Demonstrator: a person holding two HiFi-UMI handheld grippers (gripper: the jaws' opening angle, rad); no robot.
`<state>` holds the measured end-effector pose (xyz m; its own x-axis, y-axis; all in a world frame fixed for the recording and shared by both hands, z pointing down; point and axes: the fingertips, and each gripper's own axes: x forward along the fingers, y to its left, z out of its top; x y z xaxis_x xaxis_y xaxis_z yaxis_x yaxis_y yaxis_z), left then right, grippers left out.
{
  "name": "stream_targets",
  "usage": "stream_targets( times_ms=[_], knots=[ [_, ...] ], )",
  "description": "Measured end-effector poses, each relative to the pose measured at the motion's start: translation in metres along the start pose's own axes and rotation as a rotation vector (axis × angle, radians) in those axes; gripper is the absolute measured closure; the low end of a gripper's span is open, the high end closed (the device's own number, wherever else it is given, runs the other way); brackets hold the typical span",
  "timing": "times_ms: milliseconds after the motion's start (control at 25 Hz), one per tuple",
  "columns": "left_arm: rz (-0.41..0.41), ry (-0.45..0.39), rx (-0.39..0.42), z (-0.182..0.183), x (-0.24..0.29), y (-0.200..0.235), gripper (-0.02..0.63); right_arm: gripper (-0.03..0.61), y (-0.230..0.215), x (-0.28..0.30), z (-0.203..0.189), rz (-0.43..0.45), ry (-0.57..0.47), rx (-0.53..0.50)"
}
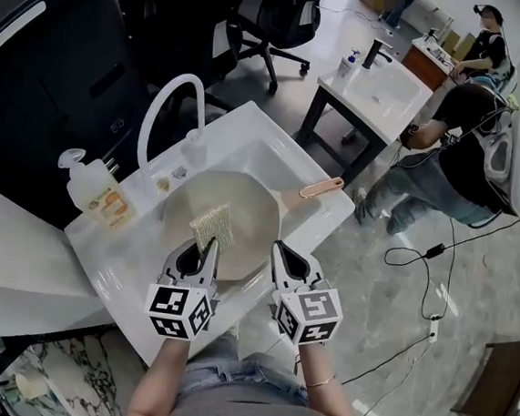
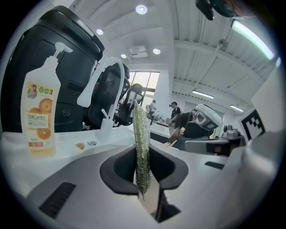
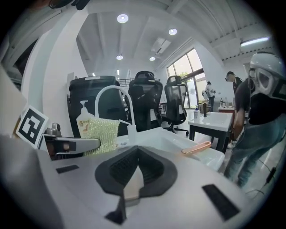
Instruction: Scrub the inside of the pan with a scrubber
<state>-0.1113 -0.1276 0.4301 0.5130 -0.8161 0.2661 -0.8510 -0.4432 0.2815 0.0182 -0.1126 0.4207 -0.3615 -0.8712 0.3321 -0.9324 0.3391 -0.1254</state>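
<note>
Over the white sink (image 1: 265,132), your left gripper (image 1: 205,246) is clamped on the flat green mesh scrubber (image 1: 213,226) above the round beige pan (image 1: 252,209), your right gripper (image 1: 281,248) is closed and empty, so next I'd press down and start scrubbing.

Head view: high overhead, looking steeply down onto sink (image 1: 249,128); left gripper (image 1: 205,246) and right gripper (image 1: 279,248) near lower edge.
Left gripper view: low, close behind own jaws, wide-angle, facing faucet (image 2: 111,71); soap bottle (image 2: 41,112) at left.
Right gripper view: low, close behind own jaws, similar heading; scrubber (image 3: 102,132) at left, pan handle (image 3: 196,147) at right.
Shared by all three: faucet, soap bottle.
</note>
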Motion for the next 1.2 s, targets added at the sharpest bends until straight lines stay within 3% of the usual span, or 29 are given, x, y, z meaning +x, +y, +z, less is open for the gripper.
stream_targets(
  times_ms=[520,960,1200],
  knots=[
    [0.037,0.047,-0.072,-0.012,0.017,0.03,0.548,0.568,-0.011,0.032,0.0,0.0,0.049,-0.015],
    [0.043,0.03,0.045,0.025,0.056,0.027,0.548,0.568,-0.037,0.035,-0.007,0.023,0.063,0.008],
    [-0.011,0.072,0.1,0.033,0.093,0.018,0.548,0.568,-0.06,0.037,-0.009,0.005,0.071,0.021]
  ],
)
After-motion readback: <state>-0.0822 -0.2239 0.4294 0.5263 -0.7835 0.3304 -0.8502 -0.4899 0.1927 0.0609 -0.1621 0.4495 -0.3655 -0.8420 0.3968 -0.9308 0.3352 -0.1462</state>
